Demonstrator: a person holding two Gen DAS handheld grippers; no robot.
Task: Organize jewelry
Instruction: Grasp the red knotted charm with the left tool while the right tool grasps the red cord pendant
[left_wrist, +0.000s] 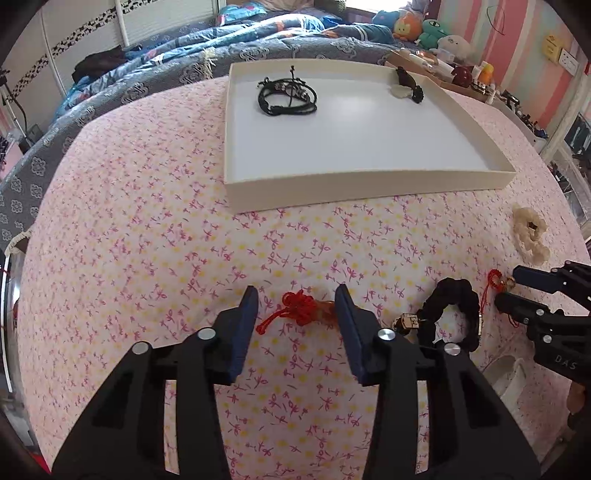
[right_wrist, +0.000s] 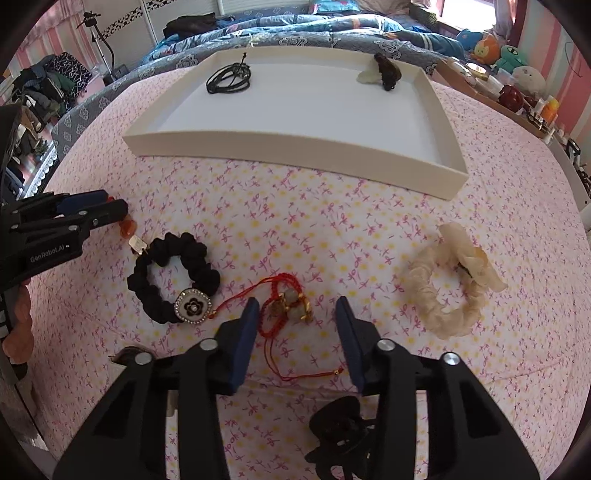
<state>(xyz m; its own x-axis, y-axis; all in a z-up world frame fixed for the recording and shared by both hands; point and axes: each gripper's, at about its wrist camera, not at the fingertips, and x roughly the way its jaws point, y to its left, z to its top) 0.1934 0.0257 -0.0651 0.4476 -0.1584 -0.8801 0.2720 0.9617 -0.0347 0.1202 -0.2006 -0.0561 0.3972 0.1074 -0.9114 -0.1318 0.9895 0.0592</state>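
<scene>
My left gripper (left_wrist: 297, 289) is open, its fingers on either side of a red knotted cord bracelet with orange beads (left_wrist: 299, 312) on the pink floral bedspread. My right gripper (right_wrist: 297, 302) is also open, straddling a red string bracelet with pale and gold beads (right_wrist: 288, 304). A black scrunchie with a flower charm (right_wrist: 173, 277) lies between the two grippers, and a cream scrunchie (right_wrist: 450, 280) lies to the right. The white tray (right_wrist: 295, 151) behind holds a black cord bracelet (right_wrist: 229, 77) and a dark piece with a pale stone (right_wrist: 386, 72).
A black hair claw (right_wrist: 340, 432) lies under the right gripper's body. A blue patterned quilt (left_wrist: 166, 62) is heaped behind the tray. A cluttered shelf with bottles and plush toys (left_wrist: 443, 44) runs along the right bed edge. Open bedspread lies between the tray and the grippers.
</scene>
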